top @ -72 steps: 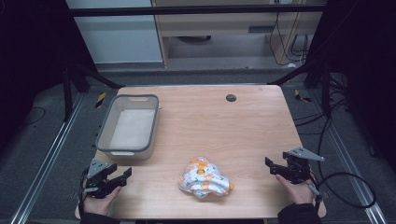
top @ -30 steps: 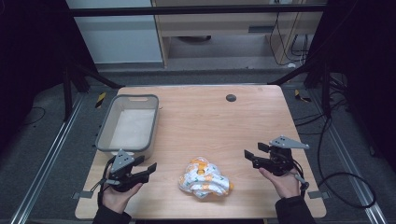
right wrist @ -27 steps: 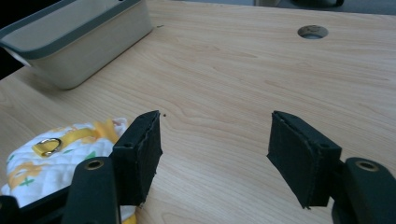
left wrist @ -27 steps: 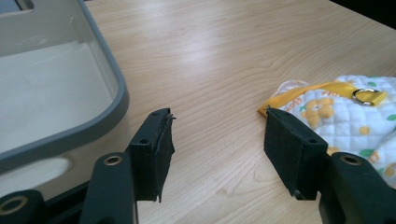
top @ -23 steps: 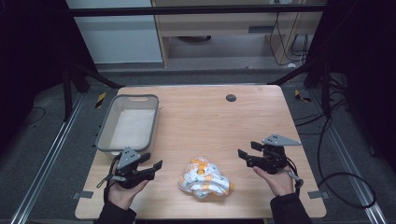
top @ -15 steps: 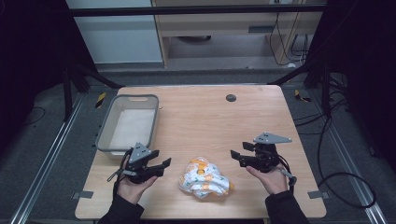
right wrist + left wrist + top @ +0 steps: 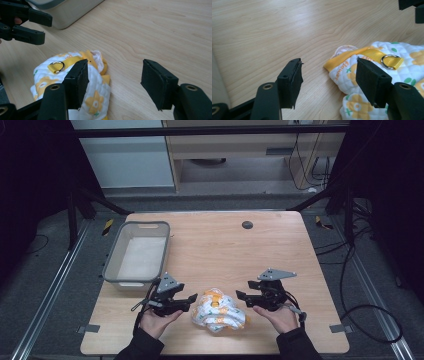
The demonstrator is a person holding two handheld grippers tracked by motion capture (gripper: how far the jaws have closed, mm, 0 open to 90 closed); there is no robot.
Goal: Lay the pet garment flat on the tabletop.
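Both sets of jaws stood wide apart, the left's just having opened further, nothing between them. The left gripper [image 7: 186, 300] and right gripper [image 7: 244, 296] flanked the crumpled quilted cloth [image 7: 218, 310] near the table's [image 7: 280, 250] front edge. A shallow pinch might catch only the yellow strap [image 7: 362, 55], letting the bundle sag.

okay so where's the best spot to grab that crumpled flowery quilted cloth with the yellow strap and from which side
Probably the yellow strap edge of the quilted cloth, where it folds into a thin raised ridge near the metal ring. The left tool, jaws open, already faces that side, so come in low along the table from the cloth's left. The padded middle looks too bulky to pinch.
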